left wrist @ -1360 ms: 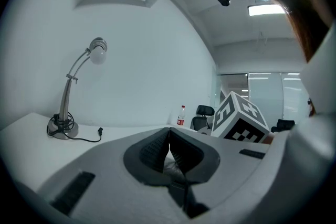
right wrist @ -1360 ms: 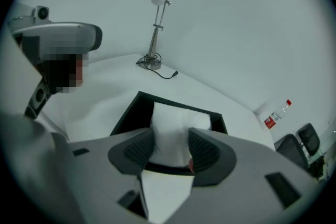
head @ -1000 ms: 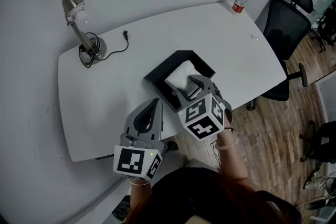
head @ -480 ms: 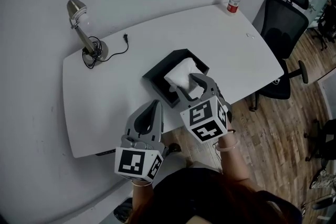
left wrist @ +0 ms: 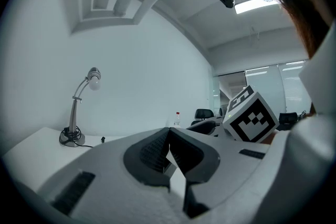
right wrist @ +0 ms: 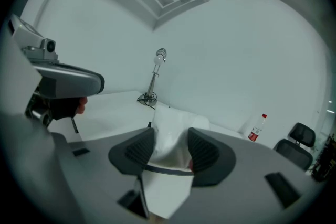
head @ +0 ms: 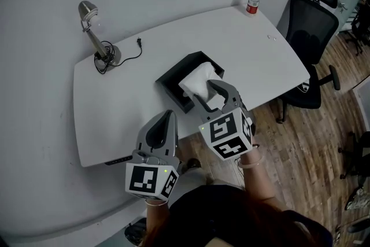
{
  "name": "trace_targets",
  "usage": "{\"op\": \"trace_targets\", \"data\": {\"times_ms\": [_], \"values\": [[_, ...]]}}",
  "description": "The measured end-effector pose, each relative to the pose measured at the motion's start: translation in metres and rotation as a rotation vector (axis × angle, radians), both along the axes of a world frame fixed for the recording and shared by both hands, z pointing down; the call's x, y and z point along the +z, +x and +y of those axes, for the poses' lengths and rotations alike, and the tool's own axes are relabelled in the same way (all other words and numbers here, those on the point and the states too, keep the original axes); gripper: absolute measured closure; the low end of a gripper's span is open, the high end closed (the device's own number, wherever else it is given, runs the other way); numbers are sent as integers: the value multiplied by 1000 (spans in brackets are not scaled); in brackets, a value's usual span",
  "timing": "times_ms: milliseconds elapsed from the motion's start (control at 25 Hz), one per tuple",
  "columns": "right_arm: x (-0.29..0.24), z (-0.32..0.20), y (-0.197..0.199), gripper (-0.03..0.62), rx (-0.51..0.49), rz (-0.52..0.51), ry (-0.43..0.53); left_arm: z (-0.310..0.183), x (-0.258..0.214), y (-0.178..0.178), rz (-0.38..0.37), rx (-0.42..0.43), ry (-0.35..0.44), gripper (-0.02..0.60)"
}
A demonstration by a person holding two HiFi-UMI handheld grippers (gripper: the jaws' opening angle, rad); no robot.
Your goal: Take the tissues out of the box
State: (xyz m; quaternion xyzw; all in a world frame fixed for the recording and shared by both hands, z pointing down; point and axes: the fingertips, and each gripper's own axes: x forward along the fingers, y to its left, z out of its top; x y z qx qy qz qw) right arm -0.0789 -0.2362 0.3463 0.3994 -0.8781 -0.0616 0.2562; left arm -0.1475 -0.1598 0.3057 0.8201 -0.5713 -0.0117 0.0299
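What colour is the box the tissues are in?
Black. The box shows best in the head view.

The left gripper [head: 166, 118] points level, jaws closed together with nothing between them. The right gripper [head: 209, 95] tilts slightly downward, jaws pressed on the white tissues [head: 195, 79], with the bare right wrist [head: 252, 160] behind it.

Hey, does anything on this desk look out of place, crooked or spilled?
Nothing spilled or damaged. The black box sits skewed to the table's edge, and the lamp's plug lies loose on the tabletop, connected to nothing. The tissues poke up from the box, clamped in the right gripper.
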Motion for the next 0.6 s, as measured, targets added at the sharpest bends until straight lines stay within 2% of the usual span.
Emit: {"op": "trace_targets", "data": {"times_ms": [600], "values": [[-22,42,32,385,-28,-79,48,39,-12,31,-23,-28,30,557]]}}
